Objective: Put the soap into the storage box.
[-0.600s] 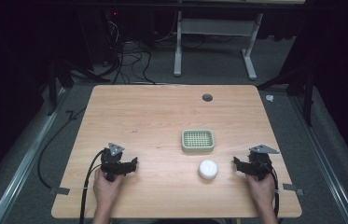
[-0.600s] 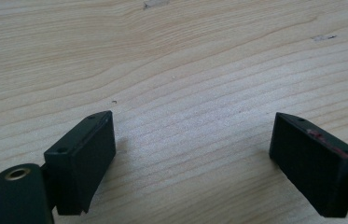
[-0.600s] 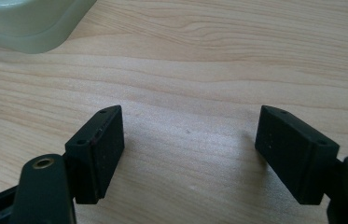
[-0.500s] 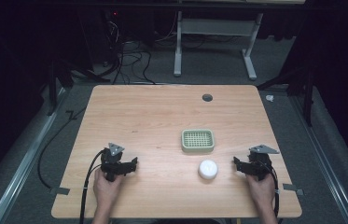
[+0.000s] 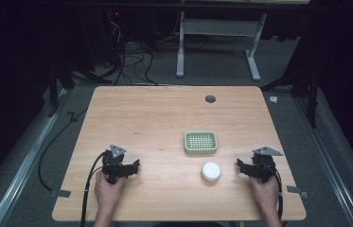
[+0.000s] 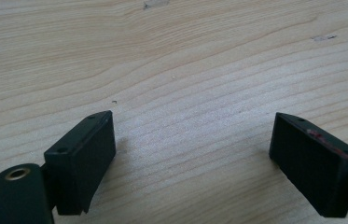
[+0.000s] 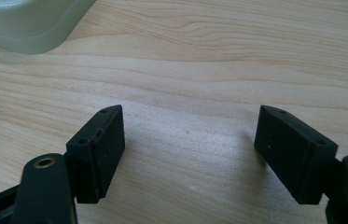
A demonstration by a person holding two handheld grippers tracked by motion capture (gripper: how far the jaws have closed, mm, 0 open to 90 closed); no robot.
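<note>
Beside right gripper (image 5: 241, 166), round white puck (image 5: 211, 171)

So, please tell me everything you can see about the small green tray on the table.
The green tray is a pale green, rounded rectangle that looks like plastic, with a raised rim around a ribbed or slotted floor. It lies flat on the wooden table, right of centre, and seems empty. Just in front of it, apart from it, sits a white round object. Neither gripper touches it; the right gripper, jaws open, is the nearer one.
</note>
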